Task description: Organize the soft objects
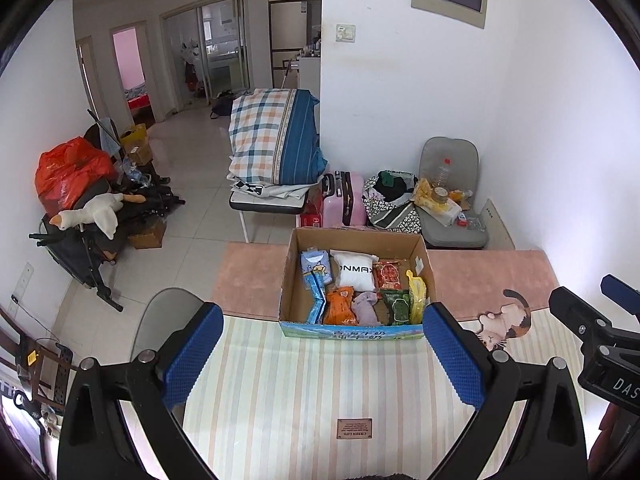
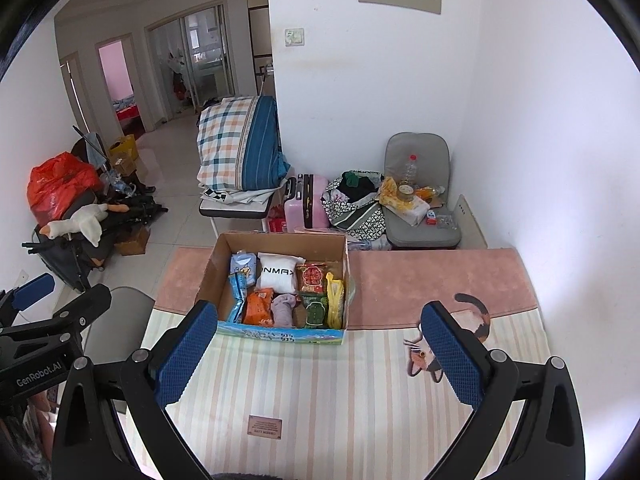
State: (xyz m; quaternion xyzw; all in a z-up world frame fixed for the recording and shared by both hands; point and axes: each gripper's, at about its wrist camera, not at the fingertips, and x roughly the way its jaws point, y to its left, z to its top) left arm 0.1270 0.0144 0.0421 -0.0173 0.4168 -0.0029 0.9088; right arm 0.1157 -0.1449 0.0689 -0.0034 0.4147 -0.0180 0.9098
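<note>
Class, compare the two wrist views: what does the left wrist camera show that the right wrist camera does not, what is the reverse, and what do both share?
Only the left wrist view shows the right gripper from outside, at its right edge, and the left gripper from behind, open. Only the right wrist view shows the left gripper's "GenRobot.AI" marking. Both share the cardboard box of soft packets, the white pillow inside, the striped mat and the pink suitcase.

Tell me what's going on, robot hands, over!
Left gripper open, empty, above striped mat. Right gripper open, empty. Brown cardboard box full of soft packets, untouched. Nothing blocking it.
</note>
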